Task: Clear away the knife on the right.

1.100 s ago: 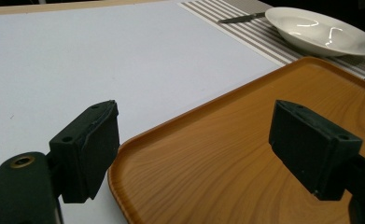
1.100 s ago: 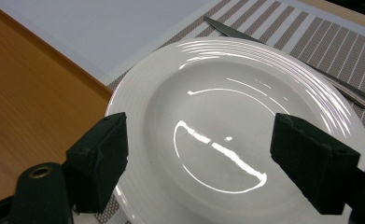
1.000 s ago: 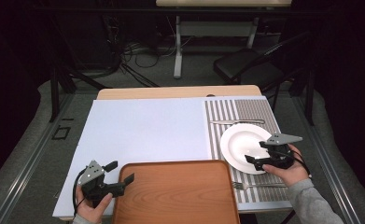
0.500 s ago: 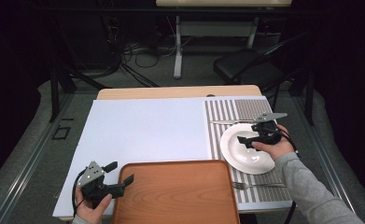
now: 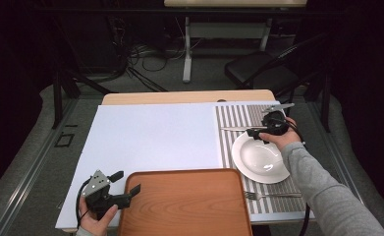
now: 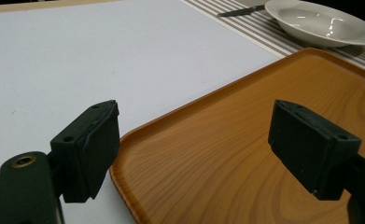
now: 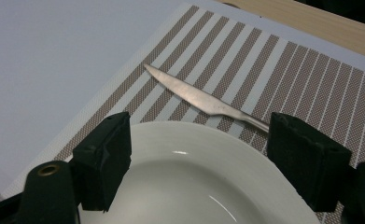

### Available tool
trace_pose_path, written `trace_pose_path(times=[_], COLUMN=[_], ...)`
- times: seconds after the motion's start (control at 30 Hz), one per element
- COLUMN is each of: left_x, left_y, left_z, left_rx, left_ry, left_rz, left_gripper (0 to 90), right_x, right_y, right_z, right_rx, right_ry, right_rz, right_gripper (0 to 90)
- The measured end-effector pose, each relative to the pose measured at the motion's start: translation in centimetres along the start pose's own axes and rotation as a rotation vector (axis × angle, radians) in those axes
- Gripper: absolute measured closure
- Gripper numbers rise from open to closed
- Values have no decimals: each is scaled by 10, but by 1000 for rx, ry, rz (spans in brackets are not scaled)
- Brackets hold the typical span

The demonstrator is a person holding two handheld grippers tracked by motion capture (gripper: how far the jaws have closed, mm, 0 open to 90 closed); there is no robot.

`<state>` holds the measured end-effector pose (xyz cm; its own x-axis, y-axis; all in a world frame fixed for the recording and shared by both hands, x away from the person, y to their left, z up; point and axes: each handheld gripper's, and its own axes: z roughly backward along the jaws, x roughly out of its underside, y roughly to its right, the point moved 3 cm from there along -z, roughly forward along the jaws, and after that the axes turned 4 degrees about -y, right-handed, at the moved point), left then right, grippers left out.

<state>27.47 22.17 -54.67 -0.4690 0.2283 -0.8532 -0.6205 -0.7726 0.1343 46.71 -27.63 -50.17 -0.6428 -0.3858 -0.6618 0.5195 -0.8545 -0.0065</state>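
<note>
A white plate [image 5: 260,158] lies on a striped placemat [image 5: 233,118] at the right of the table. A knife [image 5: 236,129] lies just beyond the plate and a fork [image 5: 273,195] just in front of it. My right gripper [image 5: 255,132] hovers over the plate's far rim. In the right gripper view it [image 7: 201,158] is open, with the plate [image 7: 194,191] under the jaws and the knife [image 7: 203,99] a little ahead. My left gripper [image 5: 126,183] rests at the front left, open, its jaws [image 6: 194,158] straddling the corner of the wooden tray [image 6: 245,140].
The wooden tray [image 5: 184,204] fills the front middle of the table. A large white board [image 5: 150,137] covers the table's left and centre. A dark chair [image 5: 258,71] and table legs stand on the floor beyond the far edge.
My right gripper has moved from the plate's near right side across to its far rim, closer to the knife. The left gripper has stayed where it was.
</note>
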Motion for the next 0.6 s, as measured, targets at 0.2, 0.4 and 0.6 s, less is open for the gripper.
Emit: trace_pose_path(times=[0.2, 0.4, 0.6], left_x=[0, 1, 1], left_y=[-1, -1, -1], left_z=[0, 0, -1], left_rx=[3, 6, 7], left_ry=[-1, 0, -3], left_rz=[1, 4, 4], left_gripper=[169, 169, 169], right_x=[-12, -19, -22], right_y=[7, 14, 22], right_z=[-11, -20, -30], right_rx=[18, 19, 47], right_ry=[-36, -31, -93], right_rz=[13, -20, 18], right_gripper=[245, 209, 222])
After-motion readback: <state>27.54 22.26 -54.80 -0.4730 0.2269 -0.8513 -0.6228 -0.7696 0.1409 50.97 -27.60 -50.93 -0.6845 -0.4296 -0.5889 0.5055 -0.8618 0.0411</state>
